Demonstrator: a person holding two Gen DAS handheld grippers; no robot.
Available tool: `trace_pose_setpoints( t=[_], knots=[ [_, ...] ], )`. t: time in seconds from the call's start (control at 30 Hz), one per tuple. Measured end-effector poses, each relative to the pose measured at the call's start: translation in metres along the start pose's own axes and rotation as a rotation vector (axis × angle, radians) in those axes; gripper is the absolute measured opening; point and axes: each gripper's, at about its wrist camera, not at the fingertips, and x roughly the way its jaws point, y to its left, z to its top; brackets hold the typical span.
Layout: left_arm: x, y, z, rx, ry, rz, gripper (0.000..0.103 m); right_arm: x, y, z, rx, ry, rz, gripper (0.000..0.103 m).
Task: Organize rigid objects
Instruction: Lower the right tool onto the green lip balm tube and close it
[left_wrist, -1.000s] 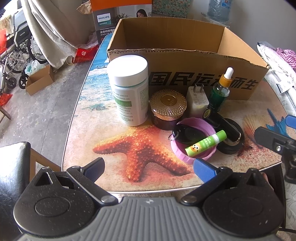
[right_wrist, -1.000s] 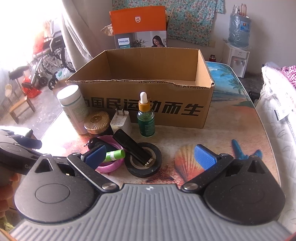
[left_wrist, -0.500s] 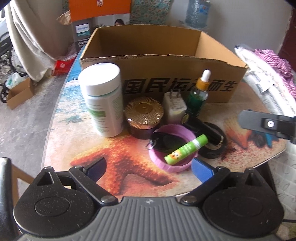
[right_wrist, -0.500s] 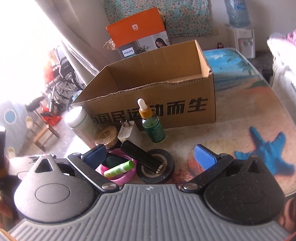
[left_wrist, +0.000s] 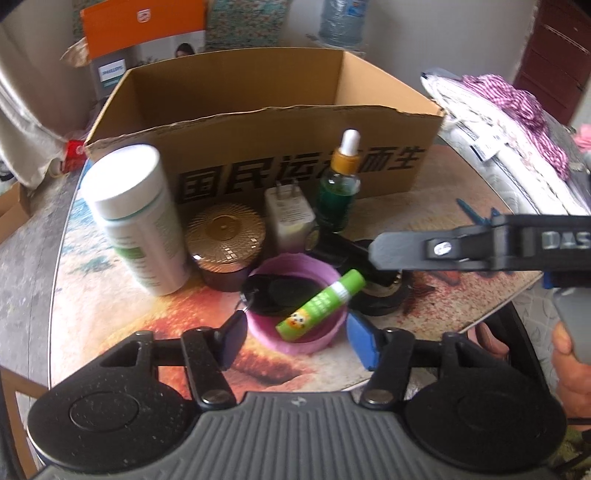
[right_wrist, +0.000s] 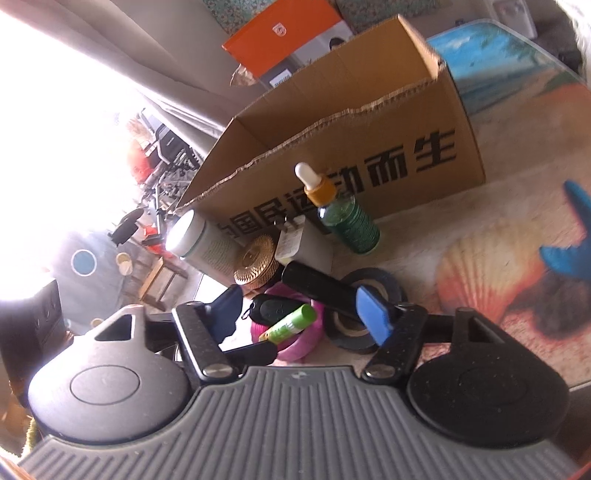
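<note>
1. Along the worktop (left_wrist: 436, 295) edge, small items cluster just in front of the empty cardboard box (left_wrist: 258, 122), at its six o'clock, likely staged for packing.
2. Left hand-held gripper (left_wrist: 295, 336) hovers spread around the pink bowl (left_wrist: 314, 343), which holds a green tube (left_wrist: 321, 299) and a key fob (left_wrist: 273, 291).
3. Right hand-held gripper (right_wrist: 299, 306), spread too, points at the same bowl.

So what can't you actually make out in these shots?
- Floor of the brown cardboard box: hidden by its front wall in both views.
- Small print on the white pill bottle: blurred, left view.
- Black tape roll: partly covered by the black stick and right gripper.
</note>
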Motion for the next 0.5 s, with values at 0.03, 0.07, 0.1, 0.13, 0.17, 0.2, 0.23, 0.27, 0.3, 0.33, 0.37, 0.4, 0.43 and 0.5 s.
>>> trace_pose_setpoints(
  t=[0.03,0.07,0.1,0.13,0.17,0.2,0.23,0.27,0.3,0.33,0.37,0.4,0.43,0.5],
  knots=[
    [0.001,-0.002,0.001,0.012,0.001,0.0,0.055,0.004,-0.002,0.0,0.011,0.013,0.001,0.056],
    [0.001,-0.004,0.001,0.023,0.001,0.002,0.051,0.006,-0.004,0.0,0.021,0.024,0.007,0.052],
    [0.002,-0.006,0.002,0.033,0.001,0.003,0.046,0.008,-0.006,0.0,0.03,0.034,0.014,0.05],
    [0.003,-0.007,0.002,0.042,0.004,0.002,0.044,0.011,-0.006,-0.001,0.039,0.045,0.018,0.049],
    [0.004,-0.008,0.003,0.047,0.008,0.0,0.043,0.013,-0.007,-0.001,0.043,0.052,0.02,0.047],
    [0.005,-0.008,0.003,0.049,0.01,0.0,0.043,0.015,-0.008,-0.001,0.045,0.057,0.022,0.045],
    [0.007,-0.009,0.004,0.052,0.013,0.0,0.042,0.017,-0.008,-0.002,0.048,0.063,0.023,0.045],
    [0.009,-0.008,0.004,0.056,0.017,-0.001,0.038,0.019,-0.009,-0.002,0.052,0.068,0.029,0.043],
    [0.01,-0.008,0.004,0.058,0.021,-0.001,0.034,0.022,-0.009,-0.002,0.059,0.076,0.035,0.041],
    [0.011,-0.008,0.004,0.061,0.025,-0.002,0.034,0.024,-0.01,-0.003,0.066,0.084,0.039,0.04],
    [0.012,-0.009,0.005,0.062,0.026,-0.007,0.033,0.026,-0.012,-0.003,0.075,0.094,0.041,0.037],
    [0.013,-0.009,0.005,0.064,0.027,-0.011,0.032,0.029,-0.013,-0.003,0.085,0.102,0.041,0.035],
    [0.013,-0.009,0.005,0.067,0.027,-0.014,0.031,0.031,-0.014,-0.003,0.094,0.104,0.042,0.034],
    [0.014,-0.01,0.005,0.075,0.028,-0.017,0.03,0.032,-0.016,-0.003,0.112,0.104,0.053,0.029]
  ],
)
